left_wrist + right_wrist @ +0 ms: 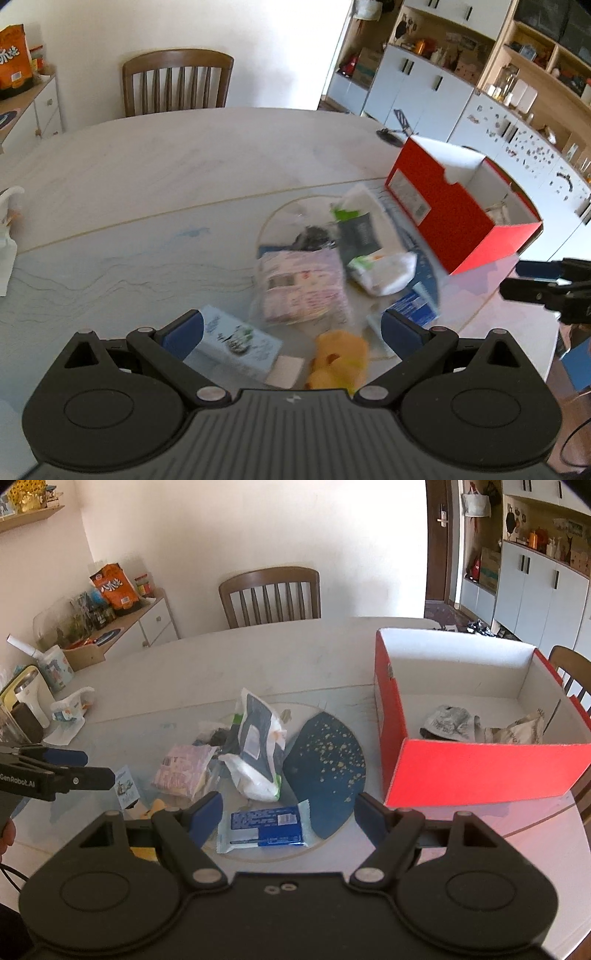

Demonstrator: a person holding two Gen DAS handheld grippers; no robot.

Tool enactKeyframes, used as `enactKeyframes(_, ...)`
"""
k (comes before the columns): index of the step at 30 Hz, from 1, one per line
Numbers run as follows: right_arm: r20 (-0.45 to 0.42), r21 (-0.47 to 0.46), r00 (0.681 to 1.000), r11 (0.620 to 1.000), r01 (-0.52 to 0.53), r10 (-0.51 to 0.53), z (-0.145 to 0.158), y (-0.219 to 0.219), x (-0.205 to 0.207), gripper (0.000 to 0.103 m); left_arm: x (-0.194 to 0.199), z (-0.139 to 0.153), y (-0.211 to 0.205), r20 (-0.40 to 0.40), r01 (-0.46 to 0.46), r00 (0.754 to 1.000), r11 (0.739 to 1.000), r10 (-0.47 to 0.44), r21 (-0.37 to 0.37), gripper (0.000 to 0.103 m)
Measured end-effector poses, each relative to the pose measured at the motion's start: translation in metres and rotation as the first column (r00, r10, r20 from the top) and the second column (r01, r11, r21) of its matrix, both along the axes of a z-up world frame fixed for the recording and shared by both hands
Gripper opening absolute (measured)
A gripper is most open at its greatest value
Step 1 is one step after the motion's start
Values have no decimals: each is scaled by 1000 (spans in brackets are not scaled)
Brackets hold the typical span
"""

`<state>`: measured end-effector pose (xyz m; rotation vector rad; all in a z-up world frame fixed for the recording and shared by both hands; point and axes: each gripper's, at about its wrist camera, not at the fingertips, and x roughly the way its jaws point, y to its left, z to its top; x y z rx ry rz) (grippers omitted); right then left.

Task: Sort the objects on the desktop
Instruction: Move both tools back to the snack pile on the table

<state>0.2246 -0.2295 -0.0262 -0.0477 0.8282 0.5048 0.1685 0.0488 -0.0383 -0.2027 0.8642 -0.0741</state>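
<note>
we see both grippers open, nothing between the fingers. the left gripper (291,328) hovers low over the near edge of the pile on the table (147,177); left wrist view is motion-blurred. between its spread jaws and just ahead sit a yellow toy (341,356) and a pale illustrated card pack (236,341), the card pack touching or just under the left finger, can't tell which. the pink snack packet (304,286) lies right ahead of the tips, centered. beyond it a white and green wet-wipe bag (384,269).

the right gripper (288,808) also has jaws wide apart, hovering over the near rim of the pile. the blue biscuit wrapper (266,827) lies directly between its fingers, just ahead of the tips, not touched. the dark blue speckled mat (325,771) is just beyond the right finger. white and green wet-wipe bag (258,746) sits further ahead, pink snack packet (183,771) to its left.

the red box (480,771) stands to the right of the pile, open top, two crumpled packets (448,722) inside. the left gripper (92,775) shows at the left edge of the right view, near the card pack (125,786). a wooden chair (271,594) is behind the table.
</note>
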Motion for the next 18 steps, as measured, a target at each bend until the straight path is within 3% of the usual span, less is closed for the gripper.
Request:
enactKeyframes(7, -24, -10, 1000, 1000, 2, -3, -9, 6, 0, 78, 3, -20, 8, -31, 37, 999, 997, -35, 62, 103)
enactKeyframes(18, -76, -24, 997, 1000, -13, 11, -30, 19, 5, 78, 14, -49, 25, -95, 89, 992, 991, -79, 97, 103)
